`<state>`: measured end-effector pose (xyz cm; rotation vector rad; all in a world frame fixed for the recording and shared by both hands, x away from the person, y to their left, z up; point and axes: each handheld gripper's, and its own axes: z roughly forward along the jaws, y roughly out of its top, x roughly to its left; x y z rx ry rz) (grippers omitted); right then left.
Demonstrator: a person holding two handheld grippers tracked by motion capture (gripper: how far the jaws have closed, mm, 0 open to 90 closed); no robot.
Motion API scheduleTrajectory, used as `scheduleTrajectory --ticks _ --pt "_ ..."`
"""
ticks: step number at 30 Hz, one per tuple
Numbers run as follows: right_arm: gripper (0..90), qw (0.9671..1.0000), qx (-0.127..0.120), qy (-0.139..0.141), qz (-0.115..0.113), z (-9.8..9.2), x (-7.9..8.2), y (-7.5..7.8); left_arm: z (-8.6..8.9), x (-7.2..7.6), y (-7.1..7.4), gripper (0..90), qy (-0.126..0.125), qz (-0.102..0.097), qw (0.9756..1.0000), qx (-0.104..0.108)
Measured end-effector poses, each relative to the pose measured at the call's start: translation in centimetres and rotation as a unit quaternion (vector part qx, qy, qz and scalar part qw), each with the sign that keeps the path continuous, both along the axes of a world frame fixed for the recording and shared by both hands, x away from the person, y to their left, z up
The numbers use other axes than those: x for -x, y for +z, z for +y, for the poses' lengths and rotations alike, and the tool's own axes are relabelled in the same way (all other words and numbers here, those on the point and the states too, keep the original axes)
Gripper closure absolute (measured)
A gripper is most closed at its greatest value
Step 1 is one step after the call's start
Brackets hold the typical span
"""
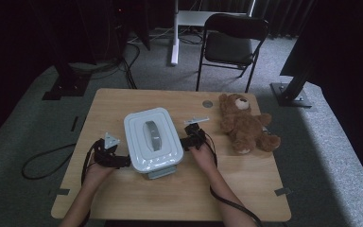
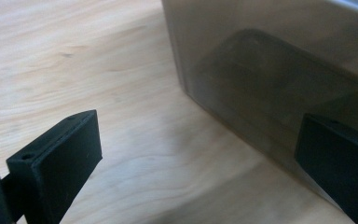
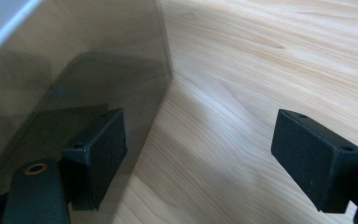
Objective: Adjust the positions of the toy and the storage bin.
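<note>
The lidded box (image 1: 153,142) sits mid-tabletop (image 1: 123,101). Against the box's left side the left hand-held gripper (image 1: 118,161) stands with jaws apart, nothing clamped. At the box's right side the right hand-held gripper (image 1: 187,142) is likewise spread, its jaws holding nothing. Right of the box, well apart, lies a teddy bear (image 1: 243,124).

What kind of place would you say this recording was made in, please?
Probably a studio or lab set up for recording: black curtains all round, grey carpet, a lone wooden table and a folding chair beyond it.
</note>
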<state>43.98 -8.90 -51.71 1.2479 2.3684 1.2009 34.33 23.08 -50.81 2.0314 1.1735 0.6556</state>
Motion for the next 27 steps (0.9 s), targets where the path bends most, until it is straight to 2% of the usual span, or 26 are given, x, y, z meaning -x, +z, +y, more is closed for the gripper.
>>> scheduleTrajectory --ticks 5,9,12,15,22,24,25,27 --pt "17.3 1.0000 0.005 -0.004 -0.006 -2.1 1.1 0.0 -1.9 0.8 0.1 1.2 -0.023 -0.006 0.9997 0.001" --pt "17.1 0.9997 0.007 -0.012 -0.018 -3.6 2.0 0.0 -2.7 0.8 0.0 1.2 -0.037 0.001 0.9992 0.014" --pt "17.0 0.9992 0.010 -0.018 -0.034 -4.3 2.8 0.0 -3.4 1.0 0.1 1.2 -0.044 -0.002 0.9990 0.010" --pt "17.1 0.9989 0.009 -0.021 -0.040 -5.0 3.2 0.0 -4.1 1.4 0.4 1.2 -0.054 -0.003 0.9985 0.007" --pt "17.6 0.9993 -0.014 -0.019 -0.029 -6.5 3.4 -0.4 -5.5 2.2 0.5 1.2 -0.070 -0.004 0.9975 0.006" --pt "17.2 0.9990 -0.023 -0.022 -0.031 -7.1 3.4 -0.5 -5.6 2.2 0.3 1.1 -0.077 0.002 0.9969 0.019" --pt "17.2 0.9990 -0.023 -0.022 -0.031 -7.1 3.4 -0.5 -5.6 2.2 0.3 1.1 -0.077 0.002 0.9969 0.019" --pt "14.1 0.9983 -0.023 -0.030 -0.043 -7.3 3.5 -0.6 -5.3 2.0 0.1 1.1 -0.080 0.013 0.9959 0.041"
